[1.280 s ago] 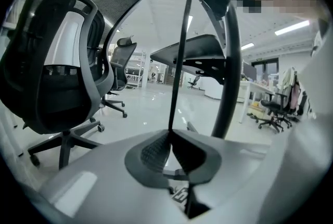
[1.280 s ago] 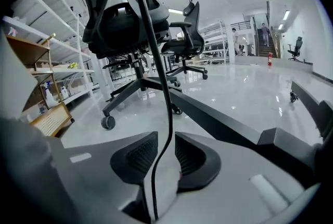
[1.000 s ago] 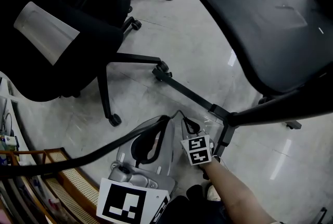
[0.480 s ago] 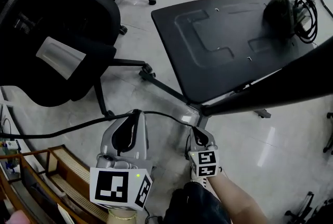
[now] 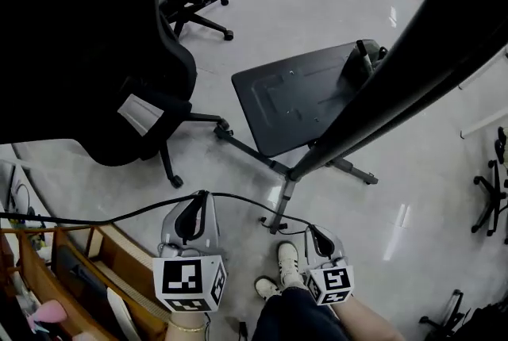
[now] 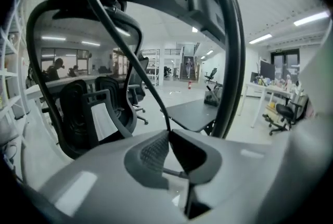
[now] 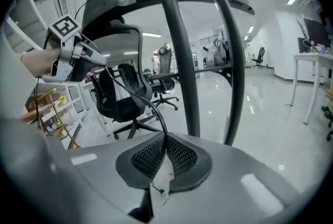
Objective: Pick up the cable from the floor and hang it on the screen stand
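Head view: I read the pickup as done and the carry to the stand as the step in hand. The cable (image 5: 238, 197) spans the 2 claws, left claw (image 5: 199, 197) and right claw (image 5: 312, 231), and hangs clear of the floor (image 5: 413, 173) between them. Its other run goes off to the left edge, above the wooden shelving (image 5: 79, 268). Both claws are near the foot of the screen stand (image 5: 373, 105), whose pole slants up to the right. The base plate (image 5: 278, 101) lies beyond, with an office chair (image 5: 151, 93) to its left.

Next move, my judgement: raise the span above a crossbar or mount on the stand and lay it over so it hangs on both sides, then release 1 claw at a time. No hang point is clear in this view, so that needs locating first. The loose run on the left may drag or snag the chair.

Left gripper view: the claw is closed, pads pinched on the cable with no gap. The cable leaves the tips and arcs up and left. The stand pole is just right of the tips.

Right gripper view: this claw is also clamped on the cable, mesh pads together. The cable leads up and left to the left claw. A pale scrap sits behind the pads, I can't tell what. 2 stand uprights are directly ahead.
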The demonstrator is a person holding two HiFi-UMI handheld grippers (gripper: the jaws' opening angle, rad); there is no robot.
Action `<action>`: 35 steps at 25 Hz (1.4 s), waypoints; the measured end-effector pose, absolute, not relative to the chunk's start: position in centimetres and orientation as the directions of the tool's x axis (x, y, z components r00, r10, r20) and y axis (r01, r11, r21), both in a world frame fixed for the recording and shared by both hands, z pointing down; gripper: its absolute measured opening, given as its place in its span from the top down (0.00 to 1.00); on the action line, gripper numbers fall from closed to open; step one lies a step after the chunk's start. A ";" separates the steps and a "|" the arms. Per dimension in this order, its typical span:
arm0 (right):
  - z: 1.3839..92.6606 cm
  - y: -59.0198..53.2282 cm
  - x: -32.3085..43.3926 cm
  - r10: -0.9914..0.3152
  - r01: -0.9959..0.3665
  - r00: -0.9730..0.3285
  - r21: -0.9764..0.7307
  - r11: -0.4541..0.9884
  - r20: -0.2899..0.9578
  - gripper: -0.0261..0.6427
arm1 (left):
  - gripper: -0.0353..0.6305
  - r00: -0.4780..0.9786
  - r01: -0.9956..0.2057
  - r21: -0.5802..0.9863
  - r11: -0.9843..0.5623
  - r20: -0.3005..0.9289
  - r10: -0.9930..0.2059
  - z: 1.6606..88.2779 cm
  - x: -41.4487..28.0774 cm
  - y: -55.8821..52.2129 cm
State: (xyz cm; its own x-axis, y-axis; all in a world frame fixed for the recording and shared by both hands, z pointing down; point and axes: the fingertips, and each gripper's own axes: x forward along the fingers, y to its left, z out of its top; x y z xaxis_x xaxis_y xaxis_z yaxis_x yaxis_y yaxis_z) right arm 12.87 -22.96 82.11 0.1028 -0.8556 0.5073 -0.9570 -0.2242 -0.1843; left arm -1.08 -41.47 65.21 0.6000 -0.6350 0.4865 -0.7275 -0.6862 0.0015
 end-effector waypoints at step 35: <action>10.2 -20.4 37.0 -0.923 -0.904 0.370 0.189 -0.385 -0.110 0.95 | 0.89 0.738 -0.669 -0.085 -0.738 -0.198 -0.646 3.8 13.3 -34.0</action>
